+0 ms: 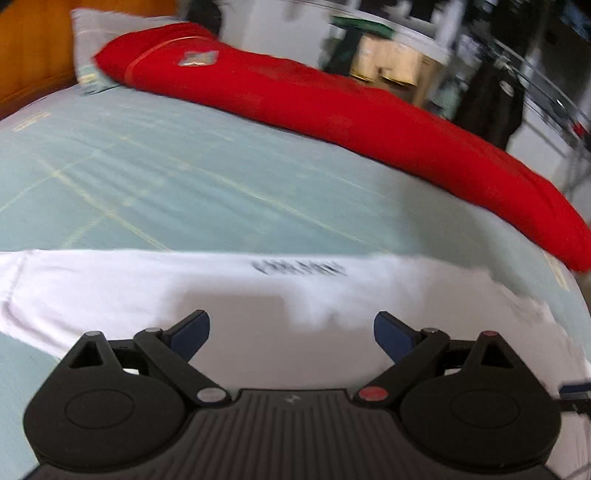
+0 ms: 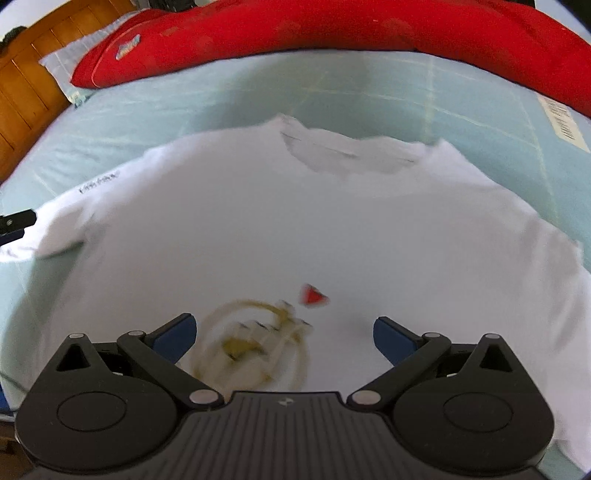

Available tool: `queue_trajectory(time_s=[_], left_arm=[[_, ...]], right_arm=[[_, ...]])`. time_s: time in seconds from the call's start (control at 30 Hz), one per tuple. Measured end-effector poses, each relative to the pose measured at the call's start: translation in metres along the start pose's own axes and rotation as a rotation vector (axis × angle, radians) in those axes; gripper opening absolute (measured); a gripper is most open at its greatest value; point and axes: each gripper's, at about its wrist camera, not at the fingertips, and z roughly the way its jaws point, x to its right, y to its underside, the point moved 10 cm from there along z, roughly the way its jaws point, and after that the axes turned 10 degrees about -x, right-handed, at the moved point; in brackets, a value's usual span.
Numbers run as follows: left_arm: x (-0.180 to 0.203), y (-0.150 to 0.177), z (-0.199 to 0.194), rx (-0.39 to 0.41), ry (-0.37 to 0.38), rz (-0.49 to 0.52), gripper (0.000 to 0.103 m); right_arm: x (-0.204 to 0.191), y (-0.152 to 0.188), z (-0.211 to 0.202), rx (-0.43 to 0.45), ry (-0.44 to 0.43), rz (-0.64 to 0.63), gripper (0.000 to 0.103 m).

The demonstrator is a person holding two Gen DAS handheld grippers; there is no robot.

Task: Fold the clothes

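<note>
A white T-shirt (image 2: 280, 221) lies spread flat on the bed, its neckline (image 2: 332, 155) at the far side and a yellow and red print (image 2: 266, 332) near me. My right gripper (image 2: 284, 336) hovers open over that print, nothing between its blue pads. In the left wrist view the same T-shirt (image 1: 147, 288) shows a sleeve with black lettering (image 1: 299, 267). My left gripper (image 1: 291, 334) is open above the white cloth, holding nothing. The left gripper's tip (image 2: 16, 221) peeks in at the left edge of the right wrist view.
The bed has a pale green sheet (image 1: 166, 184) with thin yellow lines. A long red cushion (image 1: 332, 110) lies across its far side, next to a pillow (image 1: 96, 33) and a wooden headboard (image 2: 26, 81). Shelves and boxes (image 1: 388, 66) stand beyond the bed.
</note>
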Motion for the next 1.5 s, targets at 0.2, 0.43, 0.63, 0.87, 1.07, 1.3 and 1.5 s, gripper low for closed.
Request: queue_trajectory(time_s=[0.2, 0.43, 0.63, 0.87, 1.07, 1.3, 1.5], left_arm=[[-0.068, -0.001, 0.023, -0.009, -0.108, -0.054, 0.095], [-0.120, 0.027, 0.000, -0.049, -0.064, -0.254, 0.094], [-0.163, 0.030, -0.021, 0.043, 0.064, -0.588, 0.094], [-0.209, 0.041, -0.009, 0.108, 0.261, -0.946, 0.091], [-0.218, 0.033, 0.002, 0.117, 0.280, -0.945, 0.091], [-0.231, 0.018, 0.009, 0.240, 0.298, -0.939, 0.094], [-0.223, 0.014, 0.008, 0.235, 0.310, -0.907, 0.096]], right_arm=[[-0.052, -0.017, 0.016, -0.030, -0.043, -0.052, 0.103], [-0.099, -0.035, 0.026, -0.055, -0.084, -0.106, 0.103], [-0.125, -0.051, 0.037, -0.056, -0.129, -0.096, 0.103], [-0.149, -0.059, 0.053, -0.078, -0.152, -0.113, 0.103], [-0.152, -0.059, 0.065, -0.103, -0.157, -0.085, 0.103], [-0.147, -0.059, 0.071, -0.111, -0.150, -0.081, 0.103], [-0.146, -0.060, 0.073, -0.114, -0.148, -0.092, 0.103]])
